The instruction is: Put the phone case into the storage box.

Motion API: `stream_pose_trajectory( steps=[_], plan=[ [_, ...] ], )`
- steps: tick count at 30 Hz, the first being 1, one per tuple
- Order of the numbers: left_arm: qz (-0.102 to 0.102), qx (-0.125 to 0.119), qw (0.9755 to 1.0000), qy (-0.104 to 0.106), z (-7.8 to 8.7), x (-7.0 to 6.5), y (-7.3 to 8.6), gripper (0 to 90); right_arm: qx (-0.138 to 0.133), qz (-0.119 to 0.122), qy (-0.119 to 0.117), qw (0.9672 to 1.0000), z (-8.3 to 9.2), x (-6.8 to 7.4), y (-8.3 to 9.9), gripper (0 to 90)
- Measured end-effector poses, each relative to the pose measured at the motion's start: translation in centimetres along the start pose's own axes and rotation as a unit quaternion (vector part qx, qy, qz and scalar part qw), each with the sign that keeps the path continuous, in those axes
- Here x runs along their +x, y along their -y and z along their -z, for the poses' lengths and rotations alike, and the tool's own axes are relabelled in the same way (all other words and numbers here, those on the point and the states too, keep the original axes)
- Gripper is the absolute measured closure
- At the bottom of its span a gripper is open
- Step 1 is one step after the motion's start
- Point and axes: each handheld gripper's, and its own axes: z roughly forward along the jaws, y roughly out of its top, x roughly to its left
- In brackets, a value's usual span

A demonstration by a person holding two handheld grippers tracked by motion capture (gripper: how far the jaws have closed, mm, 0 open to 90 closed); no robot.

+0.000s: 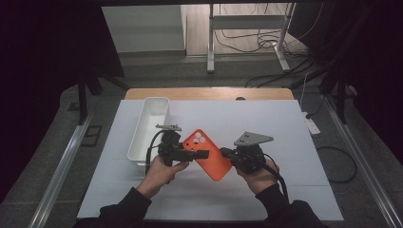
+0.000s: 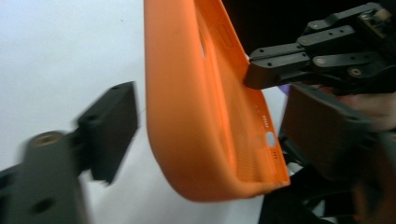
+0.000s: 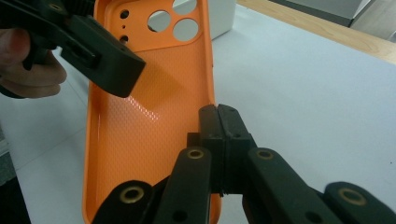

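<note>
An orange phone case [image 1: 216, 164] with camera cut-outs hangs tilted above the white table top, between both hands. My right gripper [image 1: 225, 153] is shut on one long side wall of the case [image 3: 140, 130]; in the right gripper view its pads [image 3: 217, 116] pinch that rim. My left gripper [image 1: 202, 154] comes in from the left and straddles the case near its other end. In the left gripper view the case [image 2: 196, 116] stands between the left gripper's fingers [image 2: 109, 126], with a gap on each side. The right gripper [image 2: 254, 74] grips the far rim there.
A white rectangular bin [image 1: 149, 126] stands at the left of the white table cover [image 1: 266, 123], just behind the left hand. A wooden table edge [image 1: 209, 93] runs along the back. Cables and a desk frame [image 1: 247, 42] lie on the floor beyond.
</note>
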Motion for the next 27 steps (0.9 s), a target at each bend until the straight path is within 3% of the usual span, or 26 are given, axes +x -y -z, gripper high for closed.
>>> stream_pose_trajectory(
  steps=[7, 12, 16, 24, 27],
  plan=[
    [0.027, 0.003, 0.9991, 0.031, 0.1, 0.3, 0.1, 51.2, -0.001, 0.002, 0.004, 1.0, 0.0, 0.0, 0.0, 89.3],
    [0.037, 0.005, 0.9983, 0.044, 0.0, 0.4, 0.2, 61.3, -0.004, 0.002, 0.005, 1.0, 0.0, 0.1, 0.0, 89.3],
    [0.045, 0.007, 0.9974, 0.056, -0.1, 0.5, 0.3, 74.3, -0.006, 0.003, 0.003, 1.0, 0.0, 0.1, 0.0, 89.2],
    [0.082, 0.005, 0.9934, 0.08, -0.1, 1.1, 0.6, 84.0, -0.007, 0.002, -0.002, 1.0, -0.1, 0.1, 0.2, 87.8],
    [0.078, 0.008, 0.9944, 0.071, 0.0, 1.0, 0.6, 84.5, -0.009, 0.003, -0.008, 0.9999, -0.1, 0.2, 0.3, 83.1]
  ],
)
